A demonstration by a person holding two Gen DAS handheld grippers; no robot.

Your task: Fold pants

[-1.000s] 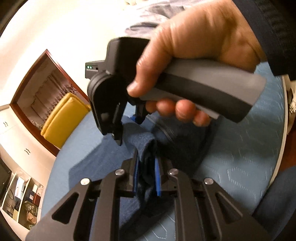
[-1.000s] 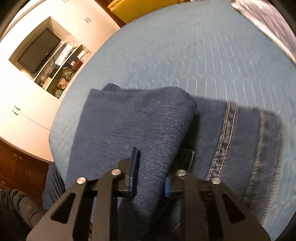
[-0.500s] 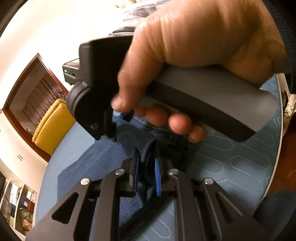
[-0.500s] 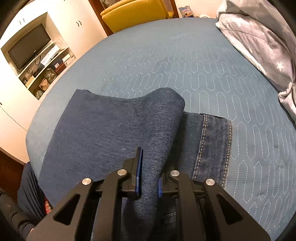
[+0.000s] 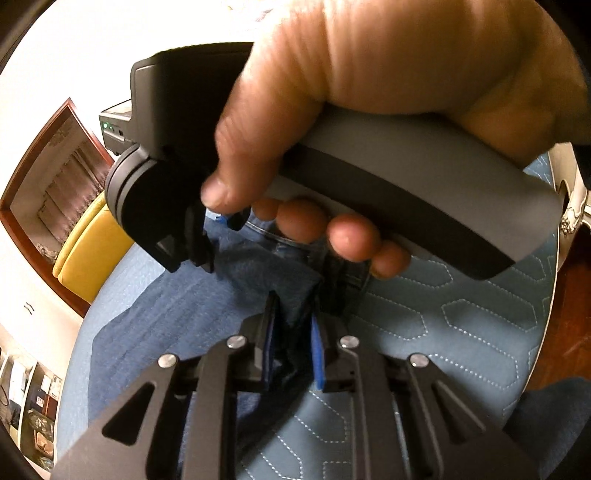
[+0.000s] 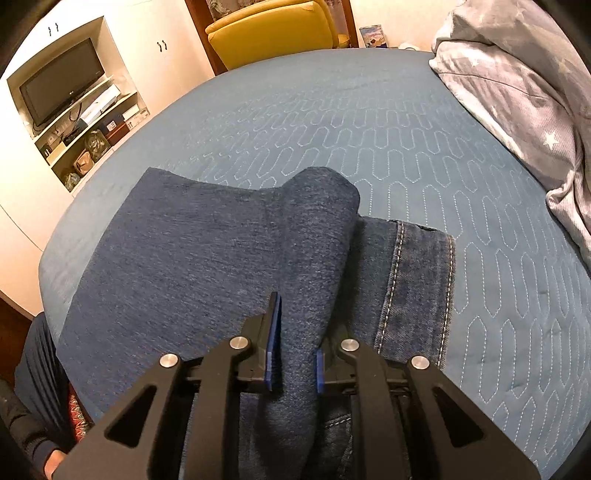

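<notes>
The pants (image 6: 207,258), dark blue jeans, lie on the blue quilted bed cover (image 6: 369,122), near its front edge, with one part raised into a rounded fold over a flatter part whose stitched hem (image 6: 424,280) shows on the right. The right gripper (image 6: 293,347) is closed on this raised fold; the cloth passes between its two blue pads and fills the gap. The left gripper (image 5: 293,328) is also closed on the pants, with a dark bunch of denim pressed between its pads, just above the bed cover. In the left wrist view the person's right hand (image 5: 369,92) fills the upper part, wrapped around the grey handle (image 5: 424,192) of the other tool, very near to the camera. Farther out stand a yellow armchair (image 6: 273,26) behind the bed, a grey star-printed blanket (image 6: 517,92) on the right side, and a television (image 6: 62,85) in a white wall shelf on the left.
</notes>
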